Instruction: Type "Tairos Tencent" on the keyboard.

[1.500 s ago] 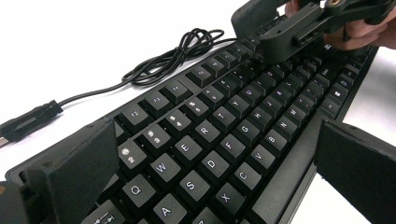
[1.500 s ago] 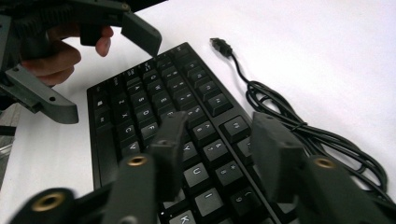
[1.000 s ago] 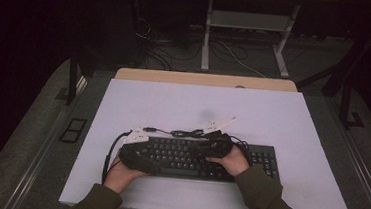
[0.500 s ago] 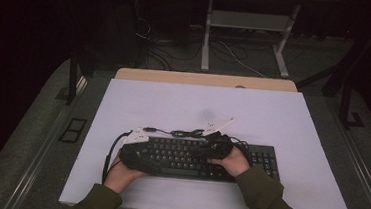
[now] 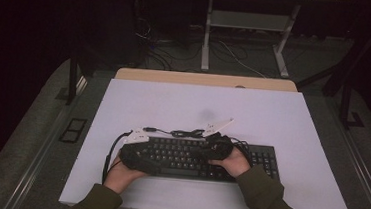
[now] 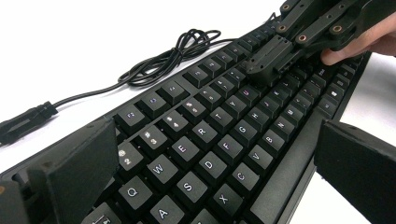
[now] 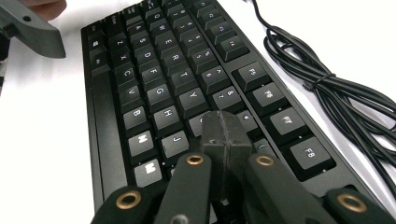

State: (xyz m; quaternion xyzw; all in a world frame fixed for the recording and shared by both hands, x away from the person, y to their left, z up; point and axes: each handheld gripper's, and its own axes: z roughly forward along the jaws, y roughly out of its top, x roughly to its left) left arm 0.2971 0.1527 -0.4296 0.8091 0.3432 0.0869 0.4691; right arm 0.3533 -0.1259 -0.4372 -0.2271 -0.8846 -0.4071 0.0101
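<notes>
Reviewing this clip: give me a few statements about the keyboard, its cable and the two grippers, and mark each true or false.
1. The right gripper has its jaws shut, tips down over the keys. True.
2. The left gripper is shut too. False: its jaws stand wide apart, one on each side of the keyboard.
3. The keyboard is white. False: it is black.
4. A bundled black cable lies on the table beside the keyboard. True.
5. The cable is plugged in. False: its plug lies loose.
</notes>
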